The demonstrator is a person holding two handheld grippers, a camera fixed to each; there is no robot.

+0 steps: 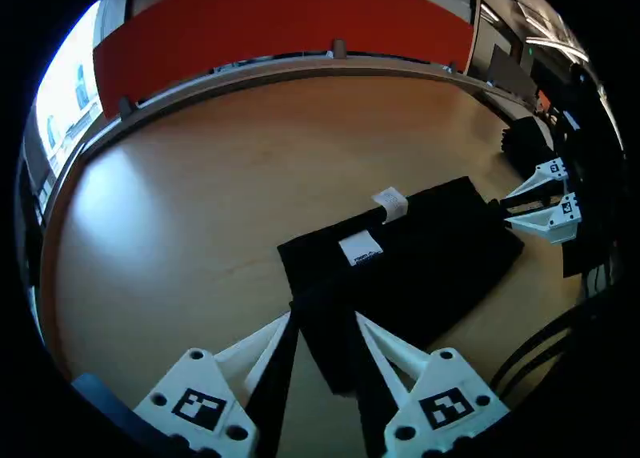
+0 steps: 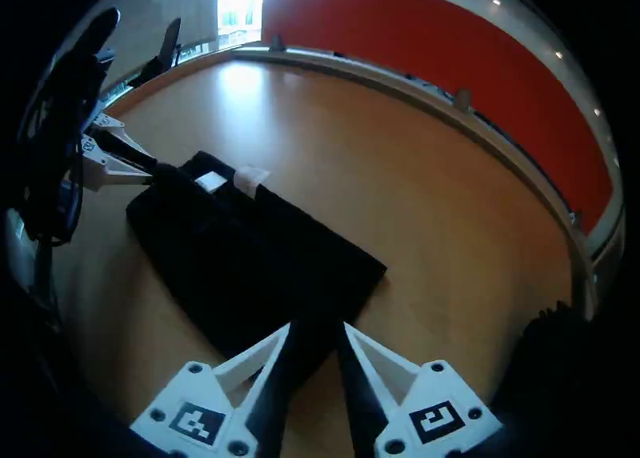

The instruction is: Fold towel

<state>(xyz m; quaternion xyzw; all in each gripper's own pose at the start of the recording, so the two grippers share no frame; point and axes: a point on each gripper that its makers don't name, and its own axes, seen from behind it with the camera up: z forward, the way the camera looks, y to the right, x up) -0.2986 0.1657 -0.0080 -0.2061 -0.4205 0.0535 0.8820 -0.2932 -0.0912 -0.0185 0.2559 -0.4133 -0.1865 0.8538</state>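
**Item:** towel, black, lying flat as one long band on the wooden table. Two white labels face up, towards the left-hand end.

**Long axis:** it runs straight from my left gripper to my right gripper. Each gripper sits at one short end, so neither is nearer to the cloth than the other.

**Left gripper:** fingers drawn together on its short end, with cloth between them.

**Right gripper:** fingers drawn together on the opposite short end. The pads are black against black cloth, so I take this for a true pinch but cannot be certain.

**Edges:** both long edges lie free on the wood.

**Open room:** there is broad bare table beyond the towel, up to the red partition. A dark pile sits near the right gripper's side, apart from the towel.

**Judgement:** the next fold should carry one end along the axis onto the other, steering away from the pile.
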